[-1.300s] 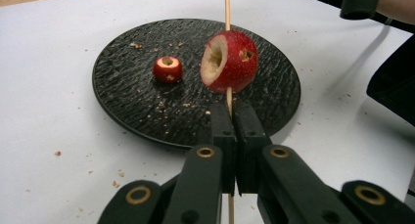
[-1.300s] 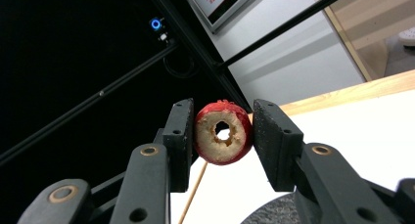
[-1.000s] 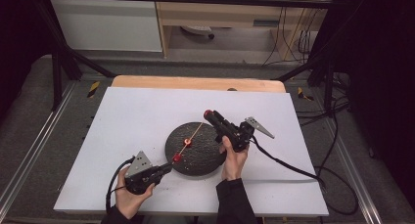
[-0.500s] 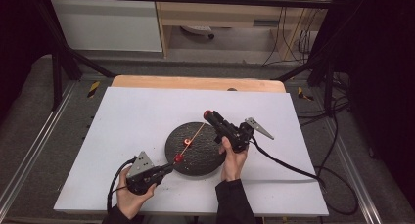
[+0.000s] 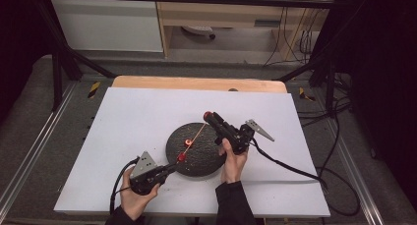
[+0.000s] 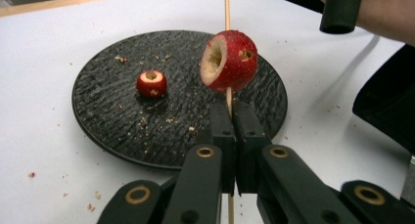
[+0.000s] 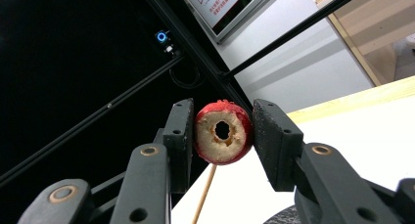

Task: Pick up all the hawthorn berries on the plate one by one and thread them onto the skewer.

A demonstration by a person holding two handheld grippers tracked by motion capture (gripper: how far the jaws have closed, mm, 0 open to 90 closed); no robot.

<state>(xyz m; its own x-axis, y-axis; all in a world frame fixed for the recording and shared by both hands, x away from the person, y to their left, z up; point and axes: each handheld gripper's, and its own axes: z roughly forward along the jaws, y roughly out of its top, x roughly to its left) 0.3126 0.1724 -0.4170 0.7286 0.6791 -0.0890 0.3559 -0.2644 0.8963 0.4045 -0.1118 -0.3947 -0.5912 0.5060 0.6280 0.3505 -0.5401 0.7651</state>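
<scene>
Left gripper (image 5: 169, 168) sits lower left of centre in the high view, jaws pressed together on the thin wooden skewer (image 6: 227, 9); in the left gripper view the stick runs up between the jaws through the centre of the frame. One cored red fruit (image 6: 229, 60) is threaded on the skewer just above the jaw tips, hollow end facing left, and it hangs over the black plate (image 6: 105, 131). A smaller red fruit piece (image 6: 151, 83) lies on the plate left of centre, apart from the skewer, with crumbs scattered around it and onto the white table (image 5: 133, 117). Right gripper (image 5: 210, 118) is centre-right in the high view, tilted up toward the upper left, above the plate's far edge. Its jaws pinch a second cored red fruit (image 7: 223, 131): in the right gripper view both pads touch its sides, bored hole facing the camera, frame centre. The skewer shows below that fruit in the same view, running down to the lower middle. In the high view the stick spans diagonally across the plate between the two grippers. The person's hands (image 5: 233, 163) come in from the bottom edge.
</scene>
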